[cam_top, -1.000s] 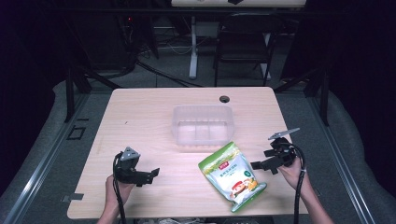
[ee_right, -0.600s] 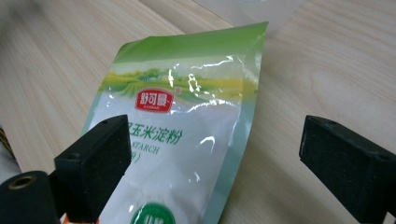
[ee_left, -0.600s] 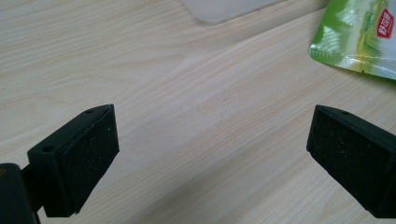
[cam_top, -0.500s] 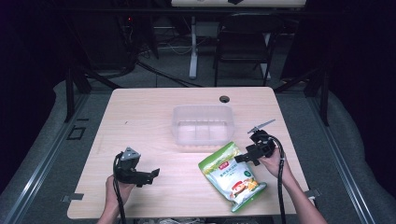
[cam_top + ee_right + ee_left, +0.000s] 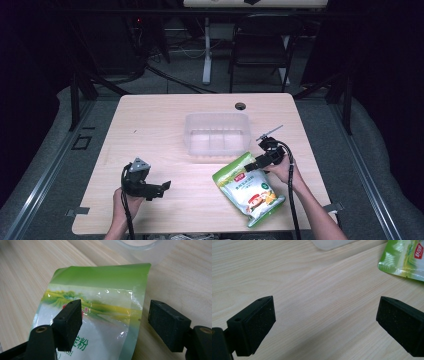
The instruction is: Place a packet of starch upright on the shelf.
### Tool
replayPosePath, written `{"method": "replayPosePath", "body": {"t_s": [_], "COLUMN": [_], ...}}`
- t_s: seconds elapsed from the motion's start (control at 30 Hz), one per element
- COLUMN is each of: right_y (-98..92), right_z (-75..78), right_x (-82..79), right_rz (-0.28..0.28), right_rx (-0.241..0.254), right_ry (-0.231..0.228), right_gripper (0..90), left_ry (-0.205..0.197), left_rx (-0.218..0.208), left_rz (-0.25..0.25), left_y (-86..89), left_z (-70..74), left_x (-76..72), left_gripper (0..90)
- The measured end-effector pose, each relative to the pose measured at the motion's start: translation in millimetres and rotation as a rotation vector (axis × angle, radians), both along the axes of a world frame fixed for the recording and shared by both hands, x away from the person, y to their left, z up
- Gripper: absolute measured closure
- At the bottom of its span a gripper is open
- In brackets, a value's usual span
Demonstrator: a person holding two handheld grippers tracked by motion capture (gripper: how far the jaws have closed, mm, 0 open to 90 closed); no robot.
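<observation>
A green and white snack pouch (image 5: pixel 248 189) lies flat on the wooden table near its front right. In the right gripper view the pouch (image 5: pixel 100 315) has a green top edge and printed writing. My right gripper (image 5: pixel 254 164) hovers over the pouch's top right corner, open, one jaw over the pouch and the other past its side edge (image 5: pixel 115 320). My left gripper (image 5: pixel 161 188) rests low at the front left, open over bare wood (image 5: pixel 324 315). A corner of the pouch (image 5: pixel 404 257) shows at the upper right of the left gripper view.
A clear plastic bin (image 5: pixel 216 134) stands at the table's middle, just behind the pouch; its rim (image 5: pixel 140 245) shows at the top of the right gripper view. A small round hole (image 5: pixel 240 106) sits near the far edge. A chair and desk legs stand beyond the table.
My right gripper has moved left and forward from the table's right side to the pouch's top right corner. The left gripper has stayed in place.
</observation>
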State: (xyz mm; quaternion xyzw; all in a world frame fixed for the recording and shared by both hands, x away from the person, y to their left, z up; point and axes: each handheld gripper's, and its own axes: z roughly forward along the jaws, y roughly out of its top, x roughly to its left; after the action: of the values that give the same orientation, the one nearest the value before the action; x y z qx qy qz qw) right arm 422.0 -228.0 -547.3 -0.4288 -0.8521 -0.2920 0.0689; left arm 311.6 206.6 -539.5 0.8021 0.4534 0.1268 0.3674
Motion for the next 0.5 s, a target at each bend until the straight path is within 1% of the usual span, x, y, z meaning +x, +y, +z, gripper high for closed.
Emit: {"method": "replayPosePath", "body": {"t_s": [0.03, 0.07, 0.1, 0.17, 0.2, 0.3, 0.33, 0.37, 0.43, 0.5], "right_y": [-0.2, 0.7, 1.6, 2.3, 3.5, 3.1, 2.7, 2.4, 3.7, 3.4], "right_z": [0.1, -0.7, -0.8, -1.2, -3.4, -5.3, -5.6, -5.6, -7.1, -7.3], "right_x": [0.7, 0.1, -0.2, -0.4, -0.3, 0.3, 0.7, 1.2, 0.5, 0.8], "right_rz": [0.018, 0.009, 0.008, 0.011, 0.007, 0.006, 0.014, 0.017, 0.006, 0.010], "right_rx": [-0.019, -0.010, -0.008, -0.015, -0.006, -0.005, 0.002, -0.015, -0.013, -0.014], "right_ry": [0.003, 0.001, 0.009, 0.010, 0.025, 0.036, 0.043, 0.045, 0.044, 0.056], "right_gripper": [27.1, 27.5, 27.8, 28.1, 28.8, 31.0, 31.9, 33.0, 36.4, 40.5], "left_ry": [0.000, -0.005, -0.003, 0.000, -0.002, 0.000, -0.001, -0.001, 0.003, 0.004], "left_rx": [-0.001, 0.006, 0.007, 0.008, 0.010, 0.006, 0.008, 0.007, 0.009, 0.015], "left_rz": [0.000, -0.001, 0.003, 0.006, 0.006, 0.010, 0.009, 0.011, 0.012, 0.012], "left_y": [-0.3, -0.4, -0.7, -0.8, -0.4, 0.0, 0.2, 0.2, 0.3, 0.9], "left_z": [0.0, 0.1, 0.1, 0.0, -0.1, -0.1, 0.0, -0.1, 0.0, 0.3], "left_x": [-0.1, 0.1, 0.0, -0.1, 0.2, 0.0, 0.1, 0.2, 0.2, 0.4], "left_gripper": [2.4, 2.5, 2.6, 2.8, 3.0, 3.1, 3.1, 3.1, 3.2, 3.3]}}
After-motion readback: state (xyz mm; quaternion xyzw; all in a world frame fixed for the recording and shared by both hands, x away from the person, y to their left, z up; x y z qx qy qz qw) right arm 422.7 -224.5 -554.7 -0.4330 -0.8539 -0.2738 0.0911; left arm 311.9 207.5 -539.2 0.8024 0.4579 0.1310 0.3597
